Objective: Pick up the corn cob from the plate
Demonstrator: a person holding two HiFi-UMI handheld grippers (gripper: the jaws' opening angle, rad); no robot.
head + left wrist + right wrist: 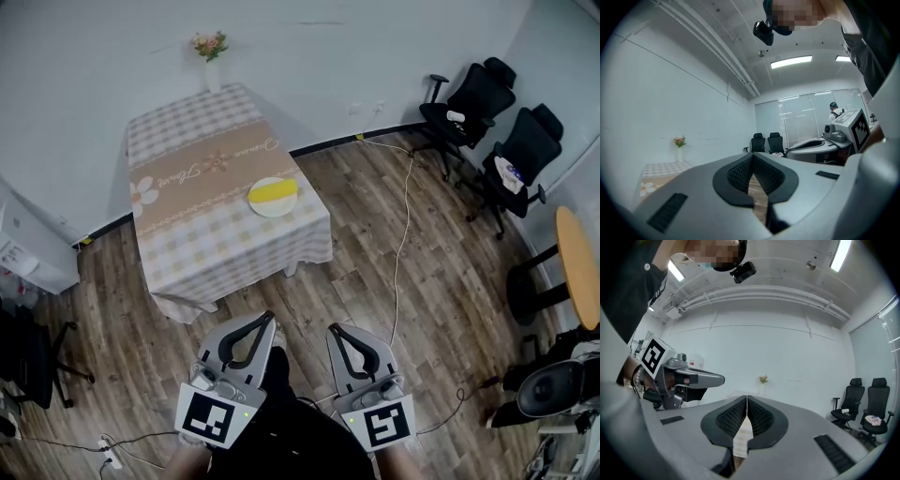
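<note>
Left gripper (266, 319), right gripper (335, 329): jaws closed tight, empty, hang side by side above wooden floor (375, 234). Corn cob (273, 191): lies across white plate (272, 208) near one edge of checked table (187, 248), well apart from grippers.

The surface (183, 258) stands on a wood floor (375, 262), draped in a grey checked cloth (234, 248) with a tan runner (202, 169) across its middle. A white plate (273, 211) sits at the runner's right end. A vase of flowers (211, 73) stands at the far edge.
</note>
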